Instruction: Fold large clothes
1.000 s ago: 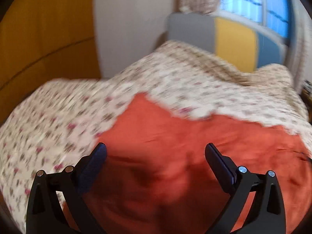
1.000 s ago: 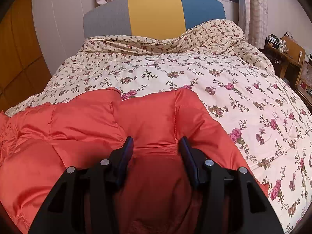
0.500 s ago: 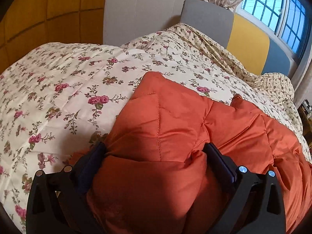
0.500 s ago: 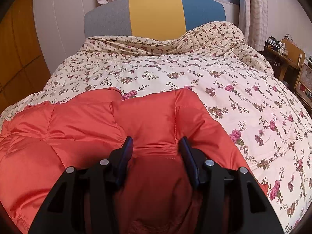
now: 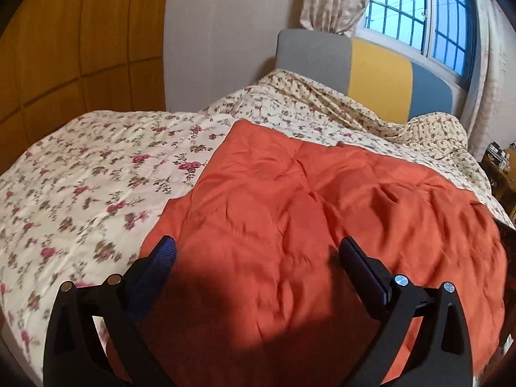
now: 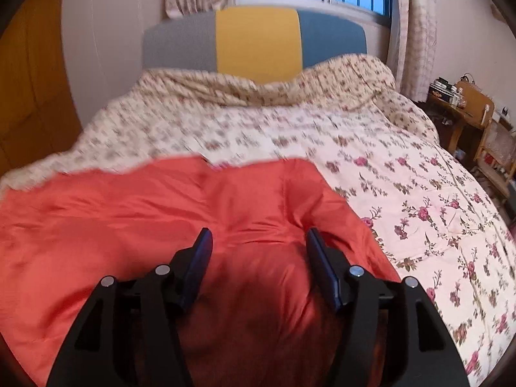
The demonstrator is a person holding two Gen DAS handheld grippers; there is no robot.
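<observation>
An orange-red quilted padded garment lies spread on the bed; it also shows in the right wrist view. My left gripper is open wide above the garment's near part, with nothing between its fingers. My right gripper is open over the garment's right part, fingers apart on either side of a low bulge of fabric, not pinching it. The garment's near edge is hidden under both grippers.
The bed carries a cream floral quilt bunched toward a grey, yellow and blue headboard. A wooden wardrobe stands left. A wooden side table and chair with small items stand right of the bed.
My left gripper has let go of the bunched fabric and lifted back; the garment now lies flatter. My right gripper has opened wider and pulled up and back a little.
</observation>
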